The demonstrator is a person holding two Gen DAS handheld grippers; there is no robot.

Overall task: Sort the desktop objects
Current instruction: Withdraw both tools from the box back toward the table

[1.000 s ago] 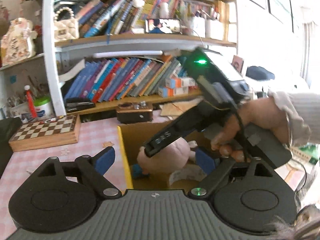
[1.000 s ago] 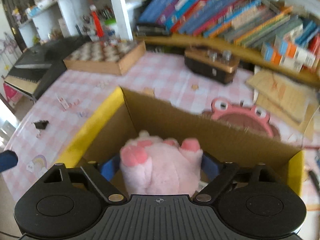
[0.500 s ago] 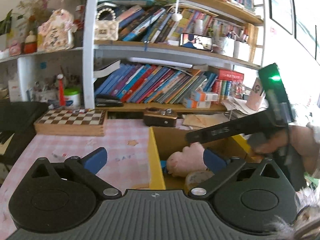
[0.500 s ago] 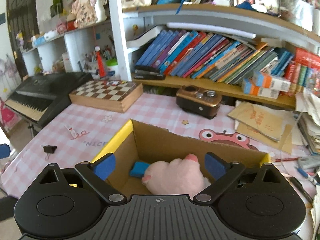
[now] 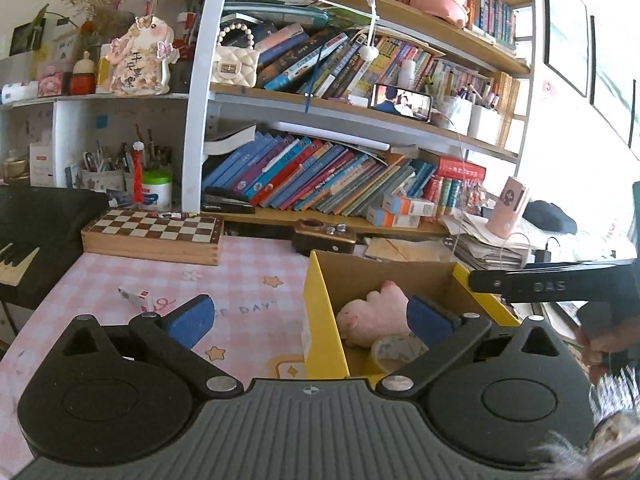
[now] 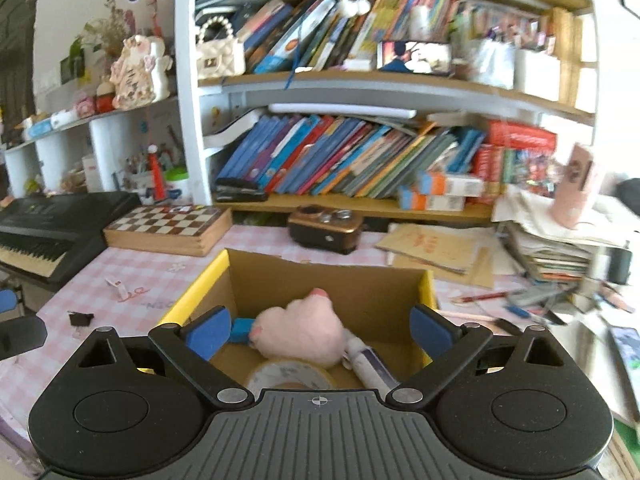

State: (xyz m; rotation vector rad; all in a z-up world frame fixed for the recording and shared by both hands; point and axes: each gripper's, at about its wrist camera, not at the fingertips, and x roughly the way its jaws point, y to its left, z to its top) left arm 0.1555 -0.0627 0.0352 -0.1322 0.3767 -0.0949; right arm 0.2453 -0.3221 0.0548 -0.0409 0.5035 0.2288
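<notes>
The right tongs [image 6: 318, 330] have let go of the pink plush toy [image 6: 300, 334] and pulled up and back from the box [image 6: 320, 280]. A second ago they were squeezing the toy low inside the box; now the toy lies on the bottom, in the middle of the right picture, next to a roll of tape [image 6: 288, 374] and a white tube [image 6: 370, 366]. The right tongs are spread wide and hold nothing.

The left tongs [image 5: 308, 320] are spread wide too, and empty. In the left picture the box's yellow wall sits between their tips.

I think the next thing to pick up is the small white packet [image 5: 136, 298] on the pink checked cloth [image 5: 248, 264]. It lies just up and left of the left tongs' left blue pad [image 5: 188, 320], with its long side slanting down to the right. A black clip [image 6: 80, 318] sits at the left edge of the right picture. Both are on the left side, so the left tongs look nearer.
</notes>
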